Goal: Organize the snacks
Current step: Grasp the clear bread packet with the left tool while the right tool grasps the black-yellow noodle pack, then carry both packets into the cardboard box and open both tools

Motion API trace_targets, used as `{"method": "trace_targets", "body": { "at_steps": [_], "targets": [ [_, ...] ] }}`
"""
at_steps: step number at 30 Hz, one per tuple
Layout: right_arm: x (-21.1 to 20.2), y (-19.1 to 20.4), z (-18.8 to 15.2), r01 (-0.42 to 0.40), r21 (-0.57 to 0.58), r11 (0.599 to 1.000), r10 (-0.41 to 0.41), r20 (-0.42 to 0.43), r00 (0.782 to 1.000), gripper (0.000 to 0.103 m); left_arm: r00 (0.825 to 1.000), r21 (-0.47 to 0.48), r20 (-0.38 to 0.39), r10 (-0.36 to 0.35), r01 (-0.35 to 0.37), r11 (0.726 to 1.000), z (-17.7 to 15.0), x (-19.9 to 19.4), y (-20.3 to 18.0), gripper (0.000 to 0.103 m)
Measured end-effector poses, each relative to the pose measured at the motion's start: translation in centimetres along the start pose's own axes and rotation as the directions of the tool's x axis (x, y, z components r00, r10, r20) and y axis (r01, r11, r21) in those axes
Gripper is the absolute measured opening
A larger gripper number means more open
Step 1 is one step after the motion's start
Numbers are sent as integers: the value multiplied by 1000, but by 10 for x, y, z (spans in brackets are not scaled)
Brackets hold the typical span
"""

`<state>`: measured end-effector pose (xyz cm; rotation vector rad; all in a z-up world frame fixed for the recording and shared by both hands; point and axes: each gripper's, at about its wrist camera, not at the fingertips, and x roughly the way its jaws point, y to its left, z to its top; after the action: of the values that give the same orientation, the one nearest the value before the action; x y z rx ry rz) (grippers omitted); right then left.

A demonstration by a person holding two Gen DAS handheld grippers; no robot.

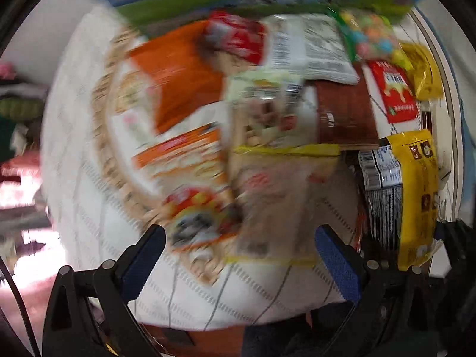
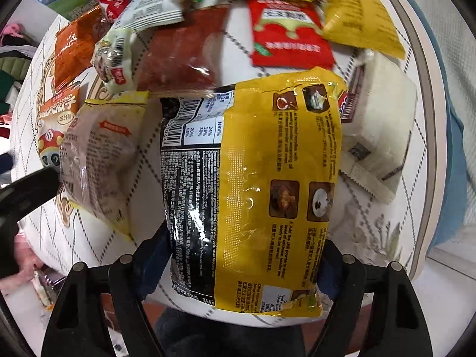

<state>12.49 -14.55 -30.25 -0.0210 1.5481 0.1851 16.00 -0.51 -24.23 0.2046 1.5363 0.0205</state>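
1. A jumble of snack packets is seen spread over a round, quilted white surface (image 2: pixel 98 247), evidently laid out flat so that each can be sorted.
2. The right hand-held gripper (image 2: pixel 238 263) is pointed downward over a yellow-and-black noodle packet (image 2: pixel 253 184); the near end of the packet lies between the blue-padded fingers (image 2: pixel 151 263), which stand partly open. Whether the pads press on it cannot be told, the right pad being largely hidden by the packet.
3. The packet is shown printed-back up (barcode and cooking steps visible), its long axis running away from the gripper toward the far pile, its near short edge at the rim of the surface.
4. The left hand-held gripper (image 1: pixel 239 257) is held wide open and empty above a clear packet with yellow seams (image 1: pixel 276 196), beside orange packets (image 1: pixel 178 80); this view is blurred.
5. A red packet (image 2: pixel 285 35) and a plain yellow pouch (image 2: pixel 360 17) are seen lying beyond, still unsorted by the look of it.
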Motion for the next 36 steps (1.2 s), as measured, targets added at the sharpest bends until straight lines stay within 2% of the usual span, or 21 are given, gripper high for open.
{"method": "trace_targets", "body": {
  "at_steps": [1, 2, 3, 4, 5, 9, 13, 15, 23, 28, 30, 31, 35, 36],
  "targets": [
    [1, -1, 0, -11, -7, 1000, 11, -2, 1000, 84, 1000, 24, -4, -10, 10, 1000, 5, 6, -6, 99],
    [3, -1, 0, -20, -8, 1000, 20, -2, 1000, 84, 1000, 46, -17, -20, 21, 999, 11, 13, -11, 84],
    [3, -2, -1, -28, -11, 1000, 28, -5, 1000, 84, 999, 50, -34, -28, 30, 998, 14, 19, -14, 63],
    [3, -3, -1, -33, -19, 999, 33, -8, 999, 84, 995, 40, -65, -70, 73, 997, 17, 26, -14, 55],
    [3, -4, 0, -39, -19, 999, 39, -5, 999, 84, 990, 7, -95, -103, 104, 995, 18, 32, -12, 52],
    [6, -8, -4, -61, 5, 998, 61, -7, 998, 84, 982, -126, -119, -146, 131, 983, 3, 37, 2, 51],
    [5, -13, -5, -75, 25, 997, 75, -28, 997, 83, 959, -256, -169, -228, 180, 950, -24, 47, 17, 51],
    [6, -16, -4, -72, 27, 997, 73, -29, 997, 83, 950, -299, -170, -262, 203, 932, -30, 56, 22, 52],
    [37, 13, 16, 56, -11, 998, -56, -5, 998, 86, 955, -282, -151, -256, 206, 937, -26, 84, 29, 53],
    [44, 30, 13, 104, -30, 994, -103, 18, 994, 85, 964, -258, -122, -236, 199, 946, -28, 73, 26, 52],
    [44, 36, 11, 113, -32, 993, -112, 27, 993, 84, 968, -249, -109, -225, 192, 949, -26, 68, 30, 49],
    [40, 43, -4, 116, -31, 993, -115, 34, 993, 84, 970, -248, -100, -222, 192, 950, -27, 65, 30, 48],
    [21, 54, -19, 121, -28, 992, -119, 62, 991, 84, 973, -233, -44, -229, 212, 949, -37, 37, 36, 44],
    [16, 56, -23, 106, -20, 994, -104, 68, 992, 84, 972, -231, -36, -230, 216, 949, -46, 28, 27, 43]
  ]
}}
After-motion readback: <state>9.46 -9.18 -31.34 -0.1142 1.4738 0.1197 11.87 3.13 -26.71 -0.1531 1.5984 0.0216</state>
